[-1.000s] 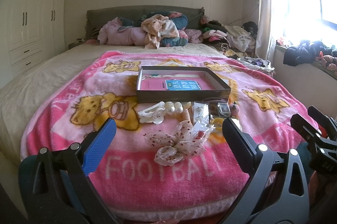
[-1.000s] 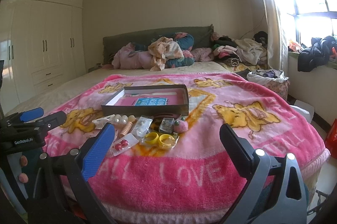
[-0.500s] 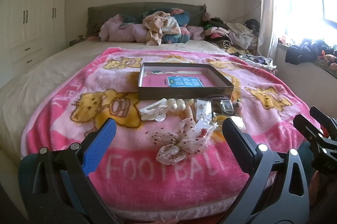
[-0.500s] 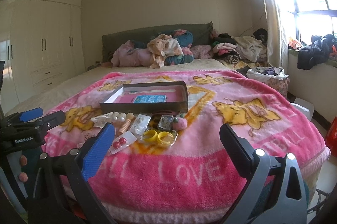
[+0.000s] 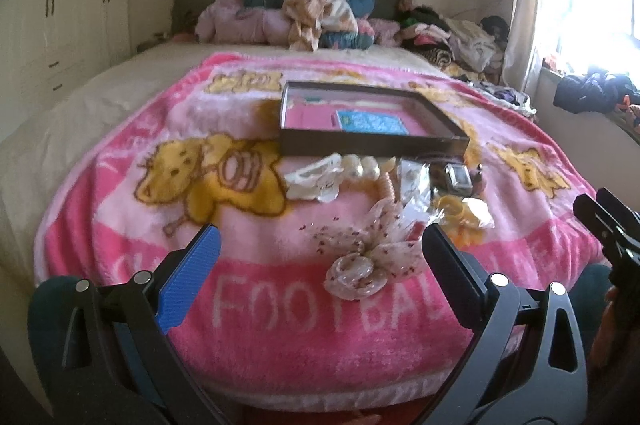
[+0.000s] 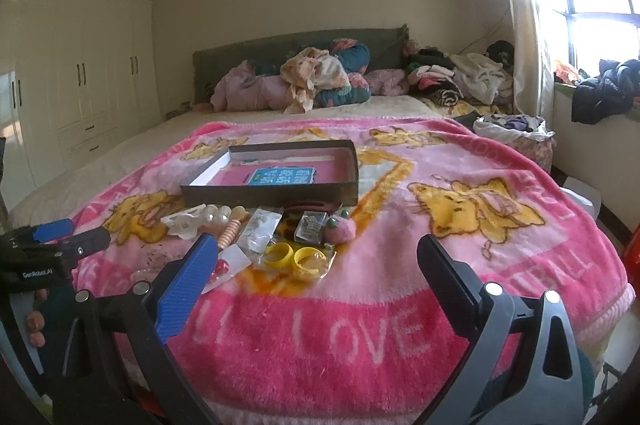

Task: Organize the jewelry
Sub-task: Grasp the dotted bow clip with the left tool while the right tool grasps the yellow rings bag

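A shallow dark box (image 5: 372,145) with a pink floor and a blue card stands on the pink blanket; it also shows in the right wrist view (image 6: 272,191). In front of it lies a cluster of jewelry: a sheer spotted bow (image 5: 368,249), a white hair claw (image 5: 316,179), pearls (image 5: 362,165), two yellow rings (image 6: 296,257), a pink felt strawberry (image 6: 340,231) and small clear packets (image 6: 260,229). My left gripper (image 5: 320,245) is open and empty, just short of the bow. My right gripper (image 6: 316,257) is open and empty, near the yellow rings.
The pink blanket (image 6: 360,325) covers the foot of a bed. Piled clothes (image 5: 320,13) lie at the headboard. A white wardrobe (image 6: 80,73) stands left, a window (image 6: 592,5) right. The left gripper's tip (image 6: 52,241) shows in the right wrist view, the right gripper's (image 5: 608,225) in the left.
Both grippers have moved forward and a little lower toward the jewelry; the left wrist view now looks down on the bow more closely. Nothing was grasped.
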Action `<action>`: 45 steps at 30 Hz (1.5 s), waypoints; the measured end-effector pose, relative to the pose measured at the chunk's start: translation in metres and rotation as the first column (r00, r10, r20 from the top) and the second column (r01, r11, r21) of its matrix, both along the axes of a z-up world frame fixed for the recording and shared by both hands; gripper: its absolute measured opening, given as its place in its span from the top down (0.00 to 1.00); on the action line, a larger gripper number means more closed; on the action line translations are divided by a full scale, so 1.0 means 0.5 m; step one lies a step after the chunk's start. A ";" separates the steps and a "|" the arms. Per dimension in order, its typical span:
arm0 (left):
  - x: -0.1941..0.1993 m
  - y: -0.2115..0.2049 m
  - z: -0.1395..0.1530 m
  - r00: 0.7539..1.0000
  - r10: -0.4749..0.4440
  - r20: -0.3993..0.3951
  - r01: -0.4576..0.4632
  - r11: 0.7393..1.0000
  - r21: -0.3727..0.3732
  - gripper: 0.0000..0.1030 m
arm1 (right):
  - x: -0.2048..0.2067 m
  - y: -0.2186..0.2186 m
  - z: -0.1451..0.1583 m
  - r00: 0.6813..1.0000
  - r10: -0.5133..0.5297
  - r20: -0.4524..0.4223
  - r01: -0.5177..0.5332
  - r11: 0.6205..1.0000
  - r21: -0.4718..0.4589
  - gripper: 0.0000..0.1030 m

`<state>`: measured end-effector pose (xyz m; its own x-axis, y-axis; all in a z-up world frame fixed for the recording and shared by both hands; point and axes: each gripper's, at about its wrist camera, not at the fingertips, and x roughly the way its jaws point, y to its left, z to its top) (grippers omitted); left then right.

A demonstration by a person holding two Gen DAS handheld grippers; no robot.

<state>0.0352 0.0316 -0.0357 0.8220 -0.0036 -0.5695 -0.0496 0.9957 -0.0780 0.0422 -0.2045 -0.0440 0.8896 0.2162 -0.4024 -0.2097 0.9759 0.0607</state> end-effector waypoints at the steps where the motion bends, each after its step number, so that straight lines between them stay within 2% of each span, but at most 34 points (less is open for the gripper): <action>1: 0.004 0.001 -0.004 1.000 -0.011 -0.008 0.011 1.000 -0.005 0.10 | 0.008 0.001 -0.002 1.000 0.004 -0.007 -0.004 1.000 -0.003 0.06; 9: 0.044 -0.028 -0.043 0.988 -0.125 -0.086 0.127 0.992 0.013 0.10 | 0.073 0.012 -0.038 0.992 0.040 -0.116 -0.043 0.999 -0.023 0.06; 16: 0.111 -0.049 -0.091 0.963 -0.193 -0.190 0.196 0.981 -0.001 0.12 | 0.165 0.023 -0.105 0.956 0.073 -0.283 -0.085 0.996 -0.030 0.06; 19: 0.133 -0.048 -0.115 0.944 -0.228 -0.237 0.224 0.974 -0.042 0.20 | 0.202 0.029 -0.136 0.938 0.074 -0.339 -0.092 0.995 -0.037 0.06; 21: 0.142 -0.050 -0.126 0.937 -0.238 -0.255 0.235 0.971 -0.040 0.27 | 0.220 0.033 -0.151 0.927 0.077 -0.367 -0.090 0.996 -0.020 0.06; 25: 0.156 -0.054 -0.133 0.928 -0.271 -0.254 0.264 0.963 -0.060 0.39 | 0.241 0.040 -0.166 0.916 0.086 -0.391 -0.089 0.996 0.010 0.07; 26: 0.157 -0.057 -0.131 0.927 -0.283 -0.246 0.278 0.959 -0.057 0.45 | 0.245 0.045 -0.166 0.916 0.090 -0.391 -0.095 0.995 0.005 0.07; 27: 0.160 -0.057 -0.129 0.927 -0.290 -0.240 0.285 0.957 -0.053 0.55 | 0.249 0.051 -0.167 0.918 0.088 -0.387 -0.097 0.995 -0.004 0.09; 28: 0.163 -0.058 -0.130 0.928 -0.288 -0.237 0.286 0.957 -0.047 0.60 | 0.254 0.055 -0.168 0.919 0.087 -0.384 -0.099 0.995 -0.012 0.17; 30: 0.173 -0.054 -0.131 0.923 -0.296 -0.244 0.289 0.955 -0.064 0.69 | 0.266 0.065 -0.176 0.918 0.089 -0.387 -0.107 0.994 -0.025 0.23; 31: 0.177 -0.054 -0.131 0.922 -0.300 -0.245 0.291 0.954 -0.073 0.71 | 0.273 0.066 -0.181 0.919 0.086 -0.385 -0.107 0.994 -0.034 0.26; 33: 0.183 -0.055 -0.131 0.921 -0.305 -0.244 0.295 0.952 -0.077 0.75 | 0.273 0.066 -0.184 0.923 0.087 -0.374 -0.107 0.994 -0.034 0.42; 37: 0.198 -0.058 -0.123 0.921 -0.305 -0.243 0.297 0.952 -0.071 0.79 | 0.269 0.043 -0.181 0.923 0.109 -0.368 -0.111 0.994 0.017 0.55; 39: 0.202 -0.059 -0.115 0.922 -0.303 -0.239 0.294 0.953 -0.074 0.80 | 0.266 0.025 -0.173 0.922 0.112 -0.369 -0.101 0.994 0.048 0.67; 45: 0.217 -0.048 -0.086 0.932 -0.289 -0.220 0.275 0.957 -0.092 0.81 | 0.251 0.000 -0.157 0.920 0.142 -0.364 -0.117 0.989 0.090 0.68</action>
